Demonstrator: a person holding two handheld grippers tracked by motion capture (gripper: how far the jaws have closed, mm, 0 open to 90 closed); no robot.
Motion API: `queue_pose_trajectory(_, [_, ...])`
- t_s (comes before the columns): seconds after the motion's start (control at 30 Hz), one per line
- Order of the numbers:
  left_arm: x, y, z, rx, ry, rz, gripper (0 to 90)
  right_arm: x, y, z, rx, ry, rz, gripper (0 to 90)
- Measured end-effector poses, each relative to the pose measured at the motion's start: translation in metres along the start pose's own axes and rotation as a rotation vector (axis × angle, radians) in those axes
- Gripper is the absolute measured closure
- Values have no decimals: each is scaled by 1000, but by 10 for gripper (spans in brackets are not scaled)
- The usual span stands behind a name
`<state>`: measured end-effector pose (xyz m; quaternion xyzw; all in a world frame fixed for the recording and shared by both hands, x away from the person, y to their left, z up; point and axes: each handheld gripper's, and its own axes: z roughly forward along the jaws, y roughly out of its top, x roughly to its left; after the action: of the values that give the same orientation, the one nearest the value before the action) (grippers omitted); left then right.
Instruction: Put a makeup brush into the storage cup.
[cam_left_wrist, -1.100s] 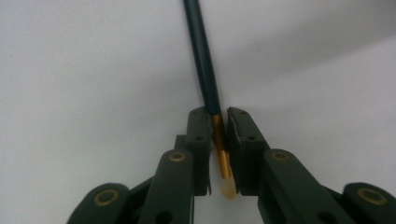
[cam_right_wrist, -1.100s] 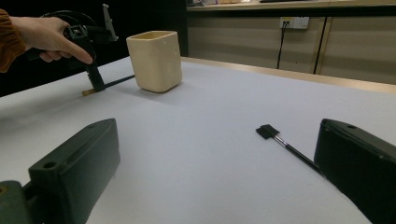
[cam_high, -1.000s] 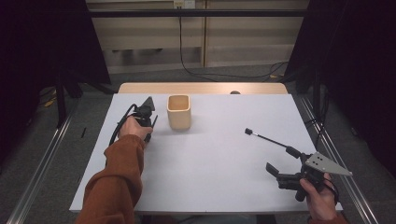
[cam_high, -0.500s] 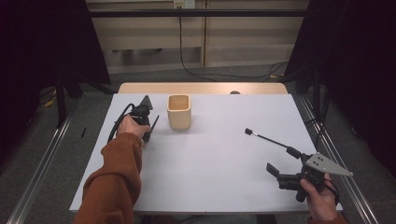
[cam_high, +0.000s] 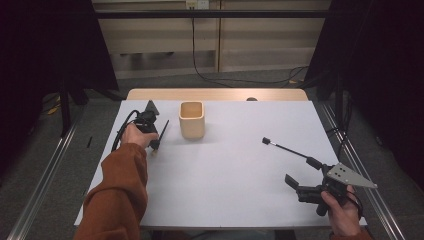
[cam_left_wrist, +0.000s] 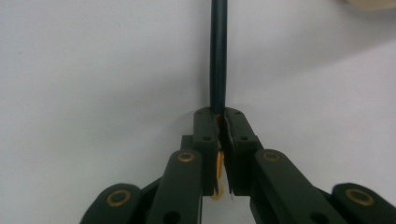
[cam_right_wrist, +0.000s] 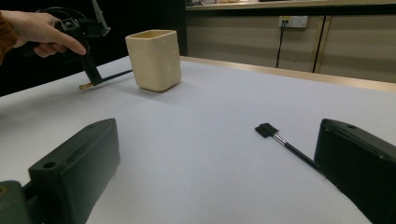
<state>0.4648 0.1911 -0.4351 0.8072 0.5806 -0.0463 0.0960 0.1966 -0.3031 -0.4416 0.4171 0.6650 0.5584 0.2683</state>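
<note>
A person's left hand holds my left gripper (cam_high: 156, 144) just left of a cream square cup (cam_high: 191, 119), jaws pointing down at the white table. It is shut on a thin dark brush (cam_left_wrist: 217, 56) near its yellow end, pads (cam_left_wrist: 207, 135) pressed on the shaft. The brush (cam_right_wrist: 112, 75) lies low and nearly level, its far end toward the cup (cam_right_wrist: 153, 59). My right gripper (cam_high: 296, 183) rests open at the near right corner. A second black brush (cam_high: 287, 149) lies just beyond it, beside the right jaw in the right gripper view (cam_right_wrist: 285, 142).
The white table top (cam_high: 235, 185) is bordered by a wooden strip (cam_high: 215, 94) at its far edge. Metal rails (cam_high: 45, 175) run along the floor on both sides. Dark curtains and cables stand behind the table.
</note>
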Motion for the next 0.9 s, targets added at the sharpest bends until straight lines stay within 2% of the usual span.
queue_pose_trajectory(0.13, [4, -4, -7, -29, -13, -4, 849, -1, 0, 0, -1, -2, -7, 0])
queue_pose_trajectory(0.23, [10, -11, -10, -73, -48, -5, 849, 1, 0, -1, -5, -1, 8, 0])
queue_pose_trajectory(0.33, [14, -17, -13, -125, -67, -13, 849, 0, 0, -1, -1, -2, 0, 0])
queue_pose_trajectory(0.4, [16, -20, -17, -148, -85, 1, 849, 0, 0, 0, -1, 0, 0, 0])
queue_pose_trajectory(0.43, [16, -21, -20, -160, -93, 21, 849, 0, 0, 0, -2, -1, -2, 0])
queue_pose_trajectory(0.47, [15, -22, -21, -190, -93, 21, 849, 0, 0, 0, -2, -1, -2, 0])
queue_pose_trajectory(0.53, [14, -24, -26, -207, -107, 38, 849, 0, 0, 0, -2, -1, -1, 0])
queue_pose_trajectory(0.67, [11, -30, -30, -283, -77, 48, 849, 0, 0, 0, 0, 0, -1, 0])
queue_pose_trajectory(0.77, [10, -35, -32, -337, -77, 66, 849, 0, 0, 0, 0, 0, -2, 0])
queue_pose_trajectory(0.83, [9, -37, -34, -381, -103, 93, 849, 0, 0, 0, 1, 0, -2, 0])
queue_pose_trajectory(0.9, [7, -39, -35, -424, -90, 81, 849, 0, 0, 0, -1, -1, 0, 0])
